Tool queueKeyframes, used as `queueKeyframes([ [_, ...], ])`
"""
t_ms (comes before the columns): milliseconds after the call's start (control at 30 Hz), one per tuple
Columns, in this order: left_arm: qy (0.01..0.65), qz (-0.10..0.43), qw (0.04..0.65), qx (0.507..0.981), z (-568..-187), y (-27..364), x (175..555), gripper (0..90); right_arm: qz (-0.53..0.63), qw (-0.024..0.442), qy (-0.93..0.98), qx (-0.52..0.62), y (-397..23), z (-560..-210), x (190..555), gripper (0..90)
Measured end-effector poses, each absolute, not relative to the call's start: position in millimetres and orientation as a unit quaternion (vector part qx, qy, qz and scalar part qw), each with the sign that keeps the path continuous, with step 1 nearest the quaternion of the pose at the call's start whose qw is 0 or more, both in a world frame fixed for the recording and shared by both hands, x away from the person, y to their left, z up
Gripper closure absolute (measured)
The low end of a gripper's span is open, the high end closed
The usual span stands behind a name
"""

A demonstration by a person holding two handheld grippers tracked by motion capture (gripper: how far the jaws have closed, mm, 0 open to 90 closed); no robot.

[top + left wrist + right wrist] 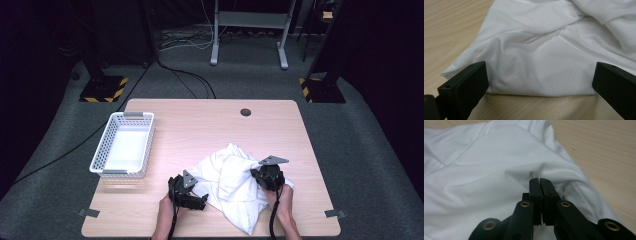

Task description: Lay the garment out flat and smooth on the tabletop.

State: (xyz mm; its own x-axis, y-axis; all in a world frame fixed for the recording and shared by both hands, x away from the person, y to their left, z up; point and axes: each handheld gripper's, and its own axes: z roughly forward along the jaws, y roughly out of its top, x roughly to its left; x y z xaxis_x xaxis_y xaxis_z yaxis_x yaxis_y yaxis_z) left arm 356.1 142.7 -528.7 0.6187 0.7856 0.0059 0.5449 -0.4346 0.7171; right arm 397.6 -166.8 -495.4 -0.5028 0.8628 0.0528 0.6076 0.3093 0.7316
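My right tool (539, 180) is pinched together against a fold of the crumpled white mesh-fabric garment (486, 170). My left tool (539, 77) gapes wide at its hem. From above, a white perforated plastic basket (102, 155) sits far left on the tabletop (200, 125).

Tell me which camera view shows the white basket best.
The high view: the white basket sits whole on the table's left side, perforated walls and bare floor visible. The left gripper view and right gripper view look along their jaws at the white cloth and wood, giving nothing of the basket.
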Motion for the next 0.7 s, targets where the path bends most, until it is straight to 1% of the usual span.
queueKeyframes([
  [67,0.401,0.172,0.349,0.829,-528.7,142.7,356.2,0.0,0.363,0.182,0.784,0.470,-171.3,-490.6,398.5,88.7],
  [233,0.402,0.172,0.349,0.829,-528.8,142.7,356.2,0.0,0.376,0.220,0.749,0.498,-200.7,-465.8,410.6,88.1],
  [267,0.402,0.172,0.349,0.829,-528.7,142.7,356.2,0.0,0.366,0.220,0.748,0.508,-206.2,-465.6,417.1,87.2],
  [300,0.402,0.172,0.349,0.829,-528.8,142.7,356.2,0.0,0.357,0.208,0.749,0.518,-211.3,-467.7,424.5,84.3],
  [367,0.402,0.172,0.349,0.829,-528.8,142.7,356.2,0.0,0.329,0.198,0.751,0.537,-219.1,-474.5,435.4,76.1],
  [400,0.402,0.172,0.349,0.829,-528.8,142.8,356.3,0.0,0.322,0.196,0.751,0.542,-220.7,-475.8,436.7,67.3],
  [433,0.402,0.172,0.349,0.829,-528.8,142.8,356.3,0.0,0.311,0.201,0.748,0.551,-221.1,-475.7,435.5,54.9],
  [467,0.402,0.172,0.349,0.829,-528.7,142.8,356.3,0.0,0.299,0.219,0.750,0.548,-217.3,-472.7,429.1,42.7],
  [500,0.402,0.172,0.349,0.829,-528.7,142.8,356.3,0.0,0.305,0.224,0.756,0.534,-212.2,-469.4,421.3,33.1],
  [533,0.403,0.172,0.349,0.829,-528.7,142.8,356.3,0.0,0.320,0.215,0.763,0.520,-205.8,-466.5,412.5,26.5],
  [567,0.403,0.172,0.349,0.829,-528.7,142.8,356.4,0.0,0.331,0.205,0.768,0.508,-199.6,-465.2,405.9,23.8],
  [633,0.403,0.171,0.349,0.829,-528.7,142.8,356.4,0.0,0.345,0.192,0.790,0.469,-178.8,-466.3,389.8,23.6],
  [667,0.403,0.172,0.349,0.829,-528.7,142.8,356.4,0.0,0.341,0.190,0.803,0.451,-167.8,-469.8,383.6,26.9],
  [700,0.403,0.172,0.349,0.829,-528.7,142.8,356.3,0.0,0.338,0.188,0.811,0.439,-158.7,-474.9,379.3,34.1],
])
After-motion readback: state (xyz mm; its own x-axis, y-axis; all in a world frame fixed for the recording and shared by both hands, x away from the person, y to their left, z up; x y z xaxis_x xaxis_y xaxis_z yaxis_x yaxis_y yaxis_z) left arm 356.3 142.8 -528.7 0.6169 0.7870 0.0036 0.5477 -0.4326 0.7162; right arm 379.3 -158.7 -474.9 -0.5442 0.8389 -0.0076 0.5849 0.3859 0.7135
